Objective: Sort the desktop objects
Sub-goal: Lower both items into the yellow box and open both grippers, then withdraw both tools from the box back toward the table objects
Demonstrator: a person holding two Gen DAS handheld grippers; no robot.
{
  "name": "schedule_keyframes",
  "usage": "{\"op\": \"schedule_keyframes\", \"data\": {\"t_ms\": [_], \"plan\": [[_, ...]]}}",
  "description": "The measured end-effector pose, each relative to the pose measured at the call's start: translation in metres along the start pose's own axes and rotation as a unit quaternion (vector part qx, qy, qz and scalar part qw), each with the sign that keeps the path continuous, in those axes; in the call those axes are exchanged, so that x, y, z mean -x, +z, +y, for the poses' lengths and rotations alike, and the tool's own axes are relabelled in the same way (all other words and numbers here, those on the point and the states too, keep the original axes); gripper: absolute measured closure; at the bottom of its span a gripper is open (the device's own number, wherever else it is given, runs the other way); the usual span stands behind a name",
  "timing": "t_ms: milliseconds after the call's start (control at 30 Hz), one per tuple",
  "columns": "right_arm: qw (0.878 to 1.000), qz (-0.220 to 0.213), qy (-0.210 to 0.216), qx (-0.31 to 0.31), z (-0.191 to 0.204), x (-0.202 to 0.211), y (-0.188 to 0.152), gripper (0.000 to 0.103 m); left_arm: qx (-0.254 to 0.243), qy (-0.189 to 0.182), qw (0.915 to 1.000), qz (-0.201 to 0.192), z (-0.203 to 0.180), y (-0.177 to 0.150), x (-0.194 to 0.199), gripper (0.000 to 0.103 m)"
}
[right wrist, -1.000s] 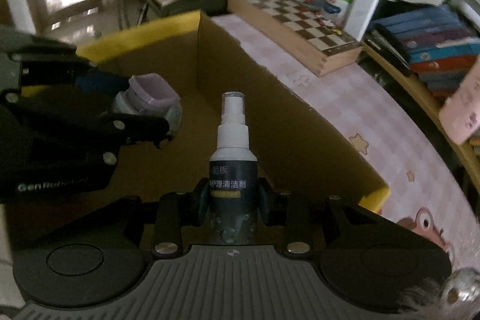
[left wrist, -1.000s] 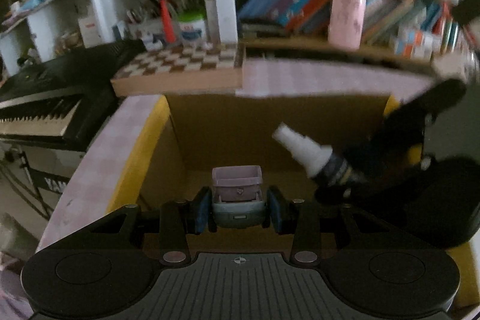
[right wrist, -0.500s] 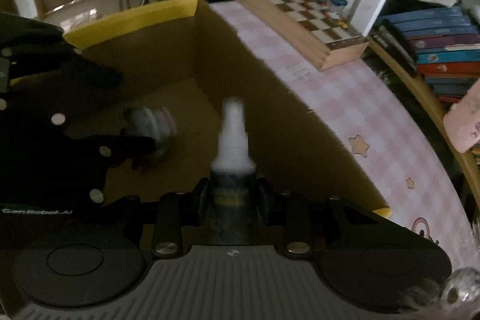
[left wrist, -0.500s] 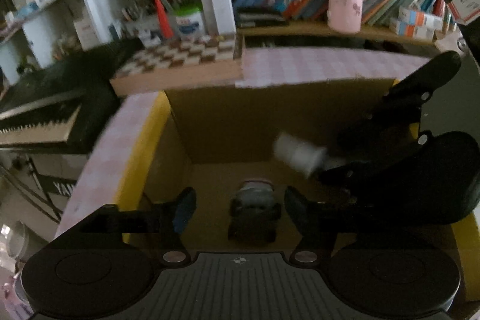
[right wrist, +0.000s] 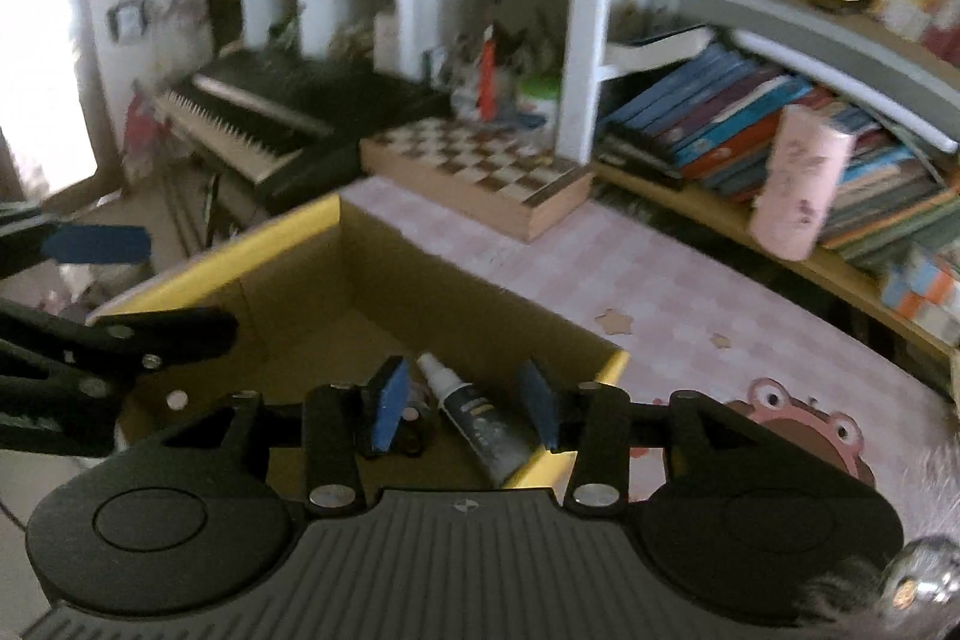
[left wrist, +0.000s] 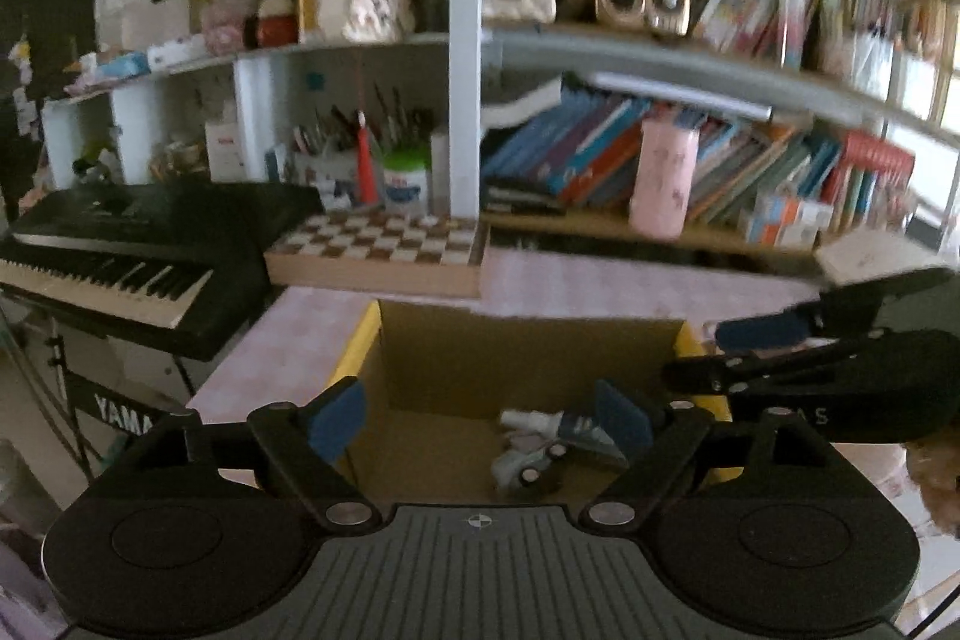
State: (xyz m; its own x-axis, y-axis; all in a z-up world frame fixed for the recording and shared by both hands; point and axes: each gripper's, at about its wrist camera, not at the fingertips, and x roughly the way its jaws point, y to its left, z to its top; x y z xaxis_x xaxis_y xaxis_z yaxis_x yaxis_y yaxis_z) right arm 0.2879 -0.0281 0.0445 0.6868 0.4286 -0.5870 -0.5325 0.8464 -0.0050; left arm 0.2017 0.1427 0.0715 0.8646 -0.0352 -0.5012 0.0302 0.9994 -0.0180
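1. Both items lie inside the cardboard box [right wrist: 336, 292]: the spray bottle [right wrist: 474, 415] on the box floor near the right-hand corner, and a small jar [left wrist: 528, 466] just beside it.
2. The left gripper [left wrist: 480, 421] stands wide open and holds nothing; the right gripper [right wrist: 465, 400] is also spread open and empty, above the box.
3. Judging by this, these two drops are done. Nothing else loose shows on the pink checked tabletop [right wrist: 630, 280], so what remains cannot be told.
4. The bottle lies flat, its long axis running diagonally, white nozzle pointing into the box's interior, base towards the near corner.
5. The jar appears tipped on its side; its exact pose is unclear.
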Motion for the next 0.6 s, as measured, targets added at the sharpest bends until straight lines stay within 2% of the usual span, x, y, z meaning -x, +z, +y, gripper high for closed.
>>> {"op": "schedule_keyframes", "data": {"t_ms": [300, 433, 600], "plan": [[0.993, -0.059, -0.068, -0.070, 0.010, 0.064, -0.029, 0.063, 0.013, 0.007, 0.9993, -0.035, 0.010, -0.021, 0.049, 0.015], [0.987, -0.072, -0.108, -0.097, 0.023, 0.087, -0.053, 0.060, 0.014, 0.010, 0.9994, -0.031, 0.013, -0.037, 0.068, 0.015], [0.980, -0.067, -0.141, -0.123, 0.041, 0.112, -0.087, 0.060, 0.014, 0.012, 0.9997, -0.018, 0.014, -0.063, 0.091, 0.015]]}}
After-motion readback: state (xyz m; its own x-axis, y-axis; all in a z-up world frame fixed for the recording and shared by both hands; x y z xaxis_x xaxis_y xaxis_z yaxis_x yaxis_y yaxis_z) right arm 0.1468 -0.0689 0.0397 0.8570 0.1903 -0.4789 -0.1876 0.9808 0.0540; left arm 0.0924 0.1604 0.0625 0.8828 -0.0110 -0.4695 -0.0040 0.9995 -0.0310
